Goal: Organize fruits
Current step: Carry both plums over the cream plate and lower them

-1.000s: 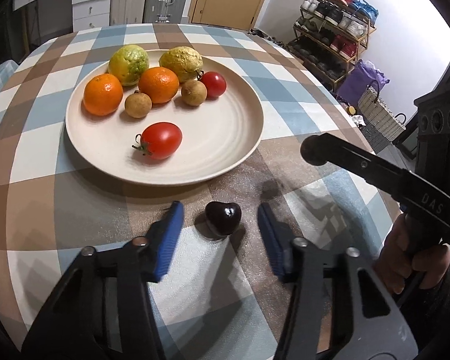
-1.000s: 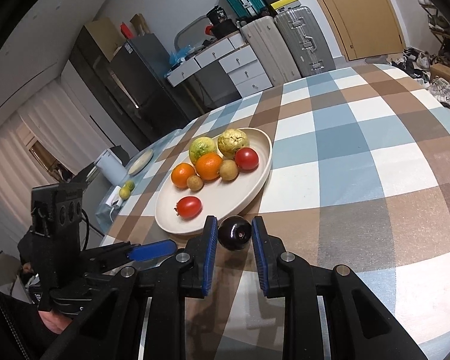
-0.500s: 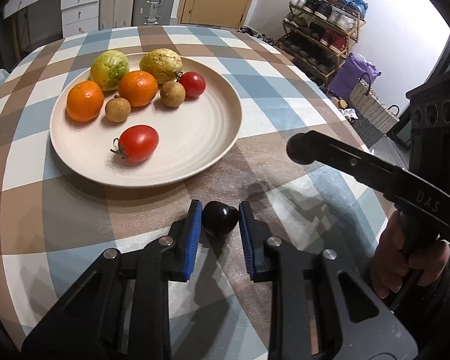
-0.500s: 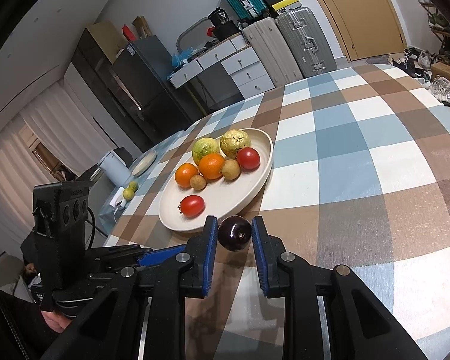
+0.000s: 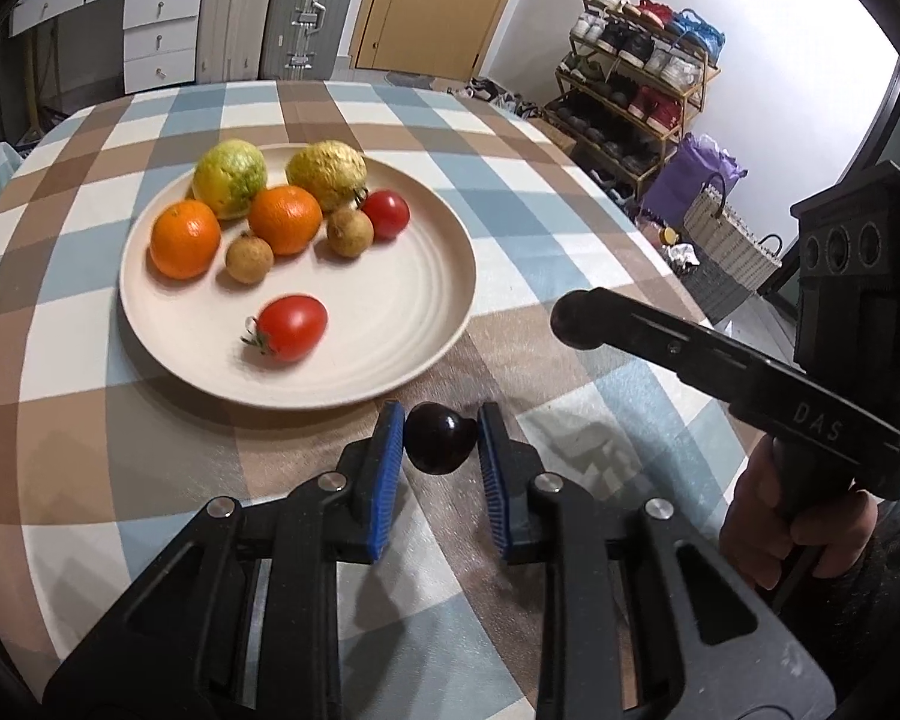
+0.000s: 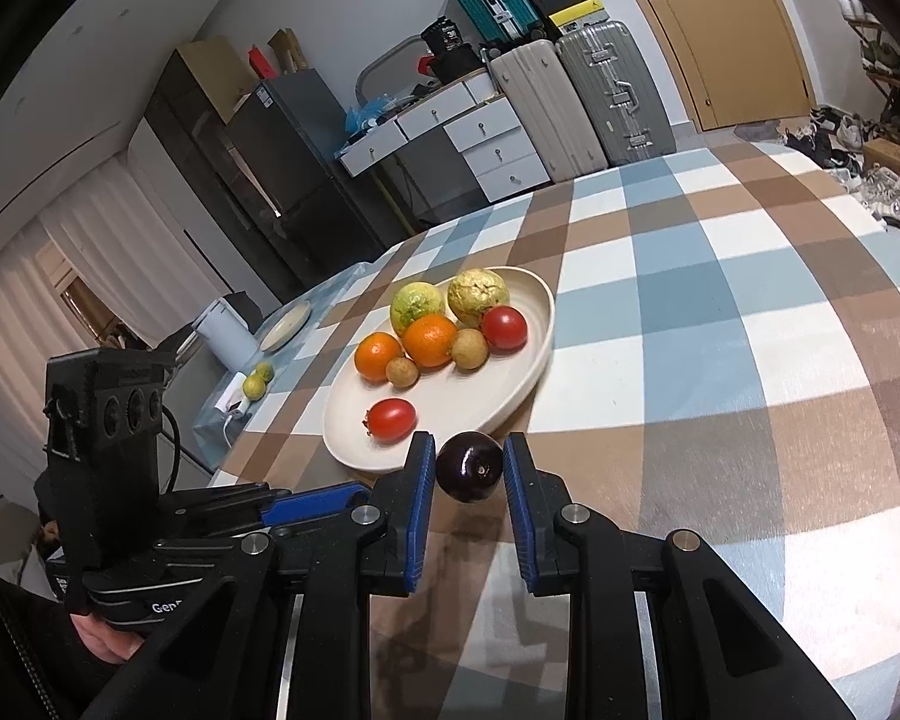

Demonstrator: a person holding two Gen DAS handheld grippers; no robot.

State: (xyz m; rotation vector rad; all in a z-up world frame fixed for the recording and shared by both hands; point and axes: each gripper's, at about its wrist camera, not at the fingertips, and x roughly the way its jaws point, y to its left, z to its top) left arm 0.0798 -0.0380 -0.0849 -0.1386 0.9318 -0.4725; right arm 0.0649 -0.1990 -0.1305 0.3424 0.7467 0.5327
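A beige plate [image 5: 426, 276] on the checked table holds two oranges, two yellow-green fruits, two small brown fruits and two red tomatoes, one [image 5: 288, 327] at the near side. My left gripper [image 5: 440, 441] is shut on a dark purple fruit [image 5: 440, 439], held just off the plate's near rim. My right gripper [image 6: 469, 468] is shut on another dark purple fruit [image 6: 470, 474], also just short of the plate [image 6: 528, 354]. The right gripper's body [image 5: 750, 378] shows at the right in the left wrist view.
The round table's edge [image 5: 660, 240] curves away at the right, with a shoe rack [image 5: 636, 96] and a purple bag beyond. In the right wrist view a white jug [image 6: 225, 336], a small plate and two small green fruits stand at the table's far left.
My left gripper closed on the dark fruit that lay on the cloth and lifted it toward the plate rim. My right gripper kept its fruit and barely moved.
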